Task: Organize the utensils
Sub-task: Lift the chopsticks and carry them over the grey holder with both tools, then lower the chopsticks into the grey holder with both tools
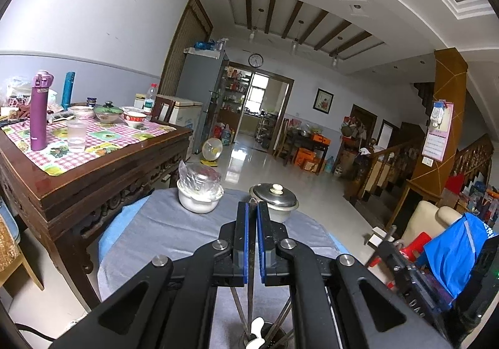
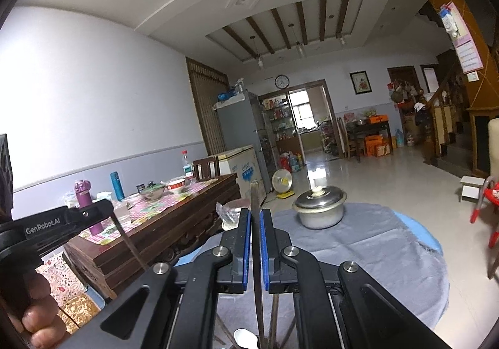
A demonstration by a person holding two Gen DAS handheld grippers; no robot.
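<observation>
mid-sort at the grey-clothed round table (image 2: 374, 243): each gripper pinches one dark chopstick, left gripper (image 1: 252, 208) and right gripper (image 2: 255, 215) both pressed tight on their sticks above the utensil holder (image 1: 265, 338). next move likely calls for lowering each chopstick (image 2: 255, 199) cleanly into the holder.

a steel lidded pot (image 1: 276, 201) sits on the grey cloth (image 1: 156, 233), and just left of it there's a white bowl (image 1: 199, 197) covered in clear plastic. off to the left, a dark wooden bench (image 1: 93, 174) wears a pink checked mat (image 1: 93, 137), with a purple flask (image 1: 40, 112) upright beside a clear cup (image 1: 76, 135). a wall clock (image 1: 255, 60) hangs over the far doorway, a small fan (image 1: 212, 149) on the floor.
</observation>
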